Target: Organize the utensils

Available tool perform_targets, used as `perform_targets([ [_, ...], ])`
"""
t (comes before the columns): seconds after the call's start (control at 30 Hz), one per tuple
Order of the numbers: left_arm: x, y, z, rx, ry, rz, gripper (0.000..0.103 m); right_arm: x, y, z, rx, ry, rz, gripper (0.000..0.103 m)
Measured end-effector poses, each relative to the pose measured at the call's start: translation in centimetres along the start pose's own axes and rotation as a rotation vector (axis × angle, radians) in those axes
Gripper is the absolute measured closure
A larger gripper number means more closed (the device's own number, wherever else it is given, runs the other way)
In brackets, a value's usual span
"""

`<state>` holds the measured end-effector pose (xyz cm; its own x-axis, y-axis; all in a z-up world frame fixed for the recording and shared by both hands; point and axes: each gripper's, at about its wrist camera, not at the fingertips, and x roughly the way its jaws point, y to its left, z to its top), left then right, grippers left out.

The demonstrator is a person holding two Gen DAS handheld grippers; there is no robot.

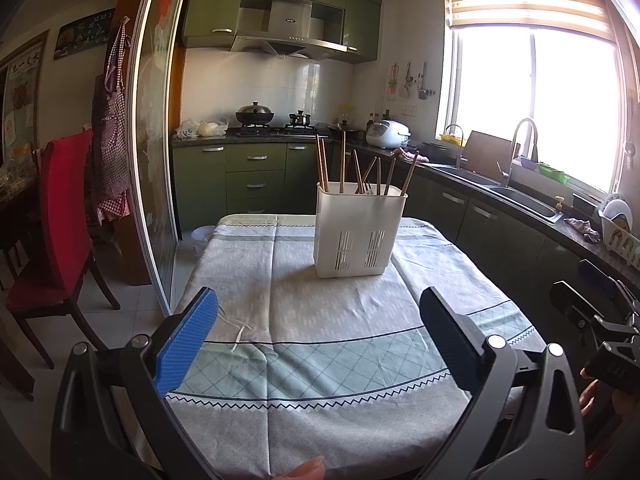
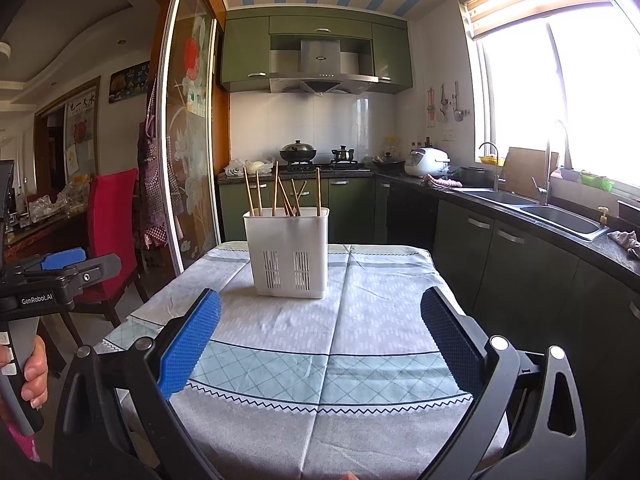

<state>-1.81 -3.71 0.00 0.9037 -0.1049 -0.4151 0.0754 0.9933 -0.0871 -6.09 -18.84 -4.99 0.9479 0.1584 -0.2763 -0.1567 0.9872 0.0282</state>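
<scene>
A white slotted utensil holder [image 1: 356,236] stands upright on the cloth-covered table [image 1: 296,360], holding several wooden chopsticks [image 1: 342,164] that stick up out of it. My left gripper [image 1: 320,316] is open and empty, held above the near half of the table, well short of the holder. In the right wrist view the holder [image 2: 288,252] with its chopsticks [image 2: 276,190] stands ahead and a little left on the table [image 2: 384,320]. My right gripper [image 2: 320,320] is open and empty, short of it. The left gripper [image 2: 60,268] shows at the left edge there.
A red chair [image 1: 60,240] stands left of the table by a glass sliding door [image 1: 156,160]. A counter with a sink [image 1: 520,196] runs along the right under the window. Stove and pots [image 1: 256,114] are at the back. The right gripper [image 1: 592,304] shows at right.
</scene>
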Motion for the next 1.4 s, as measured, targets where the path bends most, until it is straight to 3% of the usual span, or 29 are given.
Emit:
perform_targets([
  [1.4,-0.05,-0.07,0.07,-0.008,0.019,0.006,0.007,0.47,-0.10,-0.03,-0.002,0.008,-0.006,0.005],
])
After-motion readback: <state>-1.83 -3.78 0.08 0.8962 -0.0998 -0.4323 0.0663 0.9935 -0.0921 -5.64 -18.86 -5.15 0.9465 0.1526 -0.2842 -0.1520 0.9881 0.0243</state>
